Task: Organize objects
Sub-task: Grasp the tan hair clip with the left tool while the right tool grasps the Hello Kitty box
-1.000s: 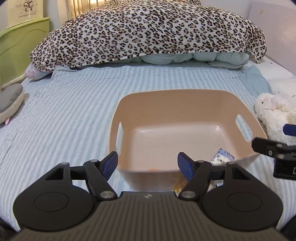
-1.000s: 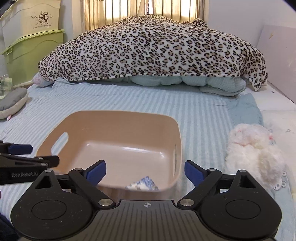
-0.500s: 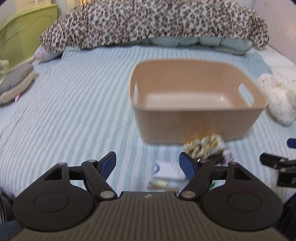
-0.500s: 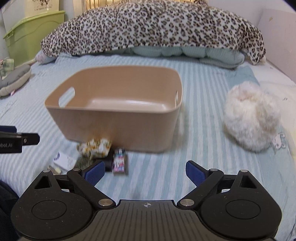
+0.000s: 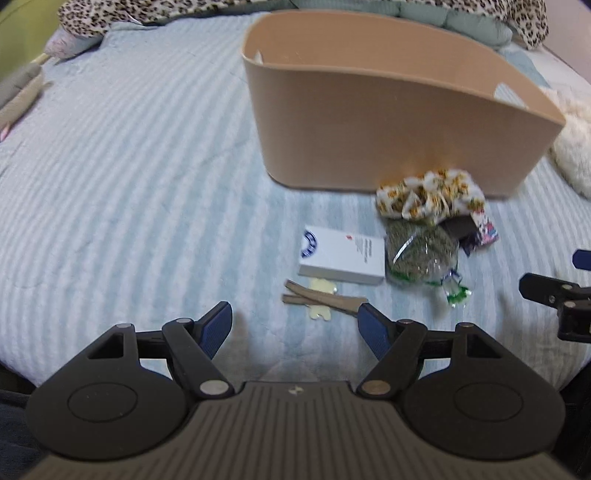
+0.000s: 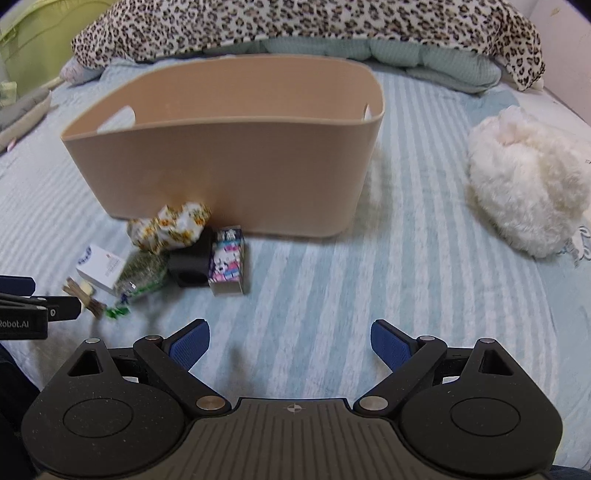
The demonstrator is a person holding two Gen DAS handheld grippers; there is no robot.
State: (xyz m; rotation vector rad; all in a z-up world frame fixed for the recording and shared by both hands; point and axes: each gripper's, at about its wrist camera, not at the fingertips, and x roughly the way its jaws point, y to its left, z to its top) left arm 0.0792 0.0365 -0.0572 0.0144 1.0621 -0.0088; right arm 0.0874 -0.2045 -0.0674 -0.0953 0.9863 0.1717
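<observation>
A tan plastic bin (image 5: 388,122) (image 6: 229,155) stands on the striped bed. In front of it lies a small pile: a floral scrunchie (image 5: 430,195) (image 6: 170,225), a white box (image 5: 341,254) (image 6: 99,269), a green packet (image 5: 421,251) (image 6: 142,273), a black block (image 6: 190,266), a colourful small box (image 6: 227,262) (image 5: 485,227) and brown sticks (image 5: 321,299) (image 6: 83,295). My left gripper (image 5: 295,326) is open and empty, just short of the sticks. My right gripper (image 6: 290,345) is open and empty, right of the pile.
A white plush toy (image 6: 528,188) lies right of the bin. A leopard-print duvet (image 6: 295,26) is bunched at the far end of the bed. A grey soft item (image 5: 18,96) lies at the left edge. The bed's near edge is close under both grippers.
Both grippers have pulled back and dropped lower, from over the bin to in front of it. The pile in front of the bin has come into view. Both stay open.
</observation>
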